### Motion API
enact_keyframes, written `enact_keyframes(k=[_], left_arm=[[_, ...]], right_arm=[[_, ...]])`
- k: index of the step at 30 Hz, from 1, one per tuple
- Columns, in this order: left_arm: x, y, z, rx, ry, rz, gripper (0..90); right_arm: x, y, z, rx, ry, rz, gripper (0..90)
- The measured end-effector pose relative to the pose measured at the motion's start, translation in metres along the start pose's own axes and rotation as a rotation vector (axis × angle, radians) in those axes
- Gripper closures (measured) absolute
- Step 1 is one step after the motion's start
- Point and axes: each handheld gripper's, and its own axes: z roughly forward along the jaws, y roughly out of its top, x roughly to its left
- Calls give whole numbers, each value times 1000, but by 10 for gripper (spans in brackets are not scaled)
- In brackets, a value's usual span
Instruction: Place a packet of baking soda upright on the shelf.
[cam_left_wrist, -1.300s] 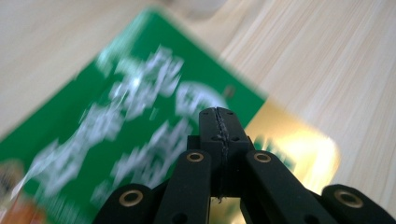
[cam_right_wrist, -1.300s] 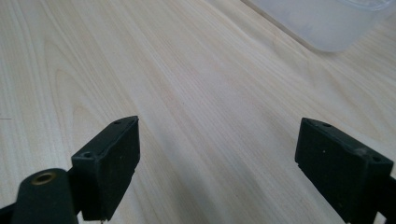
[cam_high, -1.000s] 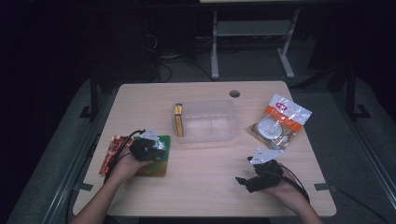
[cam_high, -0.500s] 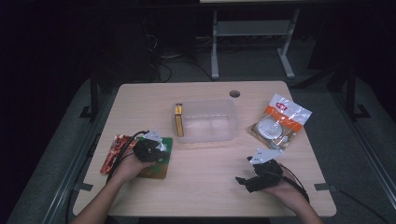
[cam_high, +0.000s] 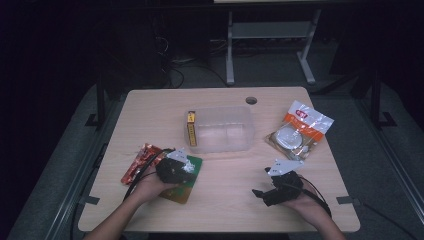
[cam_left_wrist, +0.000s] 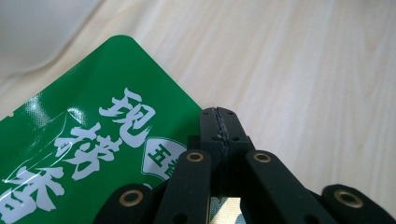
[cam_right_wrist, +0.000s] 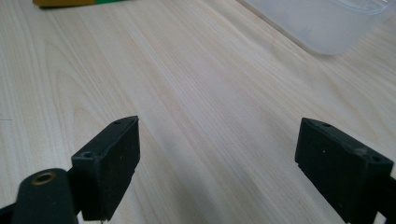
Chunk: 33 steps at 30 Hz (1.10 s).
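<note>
My left gripper rests on the front left of the table, held by a hand. Its jaws are shut together on the edge of a green packet with white lettering, which lies flat on the wood. A hand holds my right gripper low over the front right of the table. There the jaws stand wide open over bare wood, with nothing between them.
A red packet lies left of the green one. A clear plastic box sits mid-table with a small yellow carton against its left side. An orange-and-white bag lies at the right. The table has a cable hole at the back.
The left hand and gripper have slid right and slightly nearer, and the green packet has shifted with them, so more of the red packet shows. The right gripper has stayed put.
</note>
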Motion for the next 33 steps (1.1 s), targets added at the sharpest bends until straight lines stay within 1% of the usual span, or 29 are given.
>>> enact_keyframes(k=[3,5,7,8,9,10,11,12,13,15,16,18,19,20,21,24,25,26,27,28,29,30,31,32,33], left_arm=[[-9,10,9,6,-18,27,900],[-13,16,15,7,-46,35,900],[-21,25,26,4,-79,53,900],[-25,30,31,9,-87,71,900],[-28,34,34,12,-86,85,900],[-33,39,38,19,-77,107,900],[-35,42,39,16,-79,115,900],[-36,44,37,2,-85,117,900],[-35,46,34,-16,-81,112,900],[-30,46,20,-35,-51,112,900],[-25,42,10,-54,-33,93,900],[-14,31,-6,-55,14,64,900],[-10,27,-12,-55,40,58,900],[-3,17,-22,-61,79,30,900],[3,9,-30,-67,102,8,900],[22,-15,-56,-65,199,-37,900],[27,-24,-65,-82,221,-70,900],[33,-33,-74,-85,260,-87,900],[37,-39,-81,-77,298,-98,900],[44,-49,-89,-77,325,-126,900],[51,-61,-99,-103,347,-173,900],[56,-70,-106,-107,372,-204,900],[61,-78,-111,-98,397,-228,900],[65,-85,-114,-106,411,-261,900],[69,-92,-116,-101,424,-278,900]], right_arm=[[0,0,0,-1,-1,4,137],[-1,0,-1,-5,-3,4,137],[-1,0,-1,-5,-2,3,137],[0,0,-2,-6,-2,6,137],[0,0,-2,-6,-3,5,137],[0,0,-2,-5,-4,4,137],[0,0,-3,-6,-7,0,137],[0,0,-3,-8,-7,-1,137],[0,0,-4,-12,-5,0,137],[1,0,-4,-14,-4,-4,137],[1,0,-4,-12,-3,-5,137],[0,-1,-4,-8,-3,-11,137],[0,-1,-3,-9,-3,-12,137],[0,-1,-3,-9,-3,-13,137],[0,-1,-3,-9,-3,-13,137],[1,0,-3,-3,-6,-9,137],[1,0,-2,-4,-6,-8,137],[1,0,-2,-3,-4,-11,137],[1,1,-1,-2,-3,-11,137],[2,1,-1,2,-4,-12,137],[2,1,-1,3,-5,-11,137],[2,1,0,2,-4,-9,137],[2,1,0,2,-4,-10,137],[2,1,0,6,-4,-11,137],[2,1,0,7,-3,-13,137]])
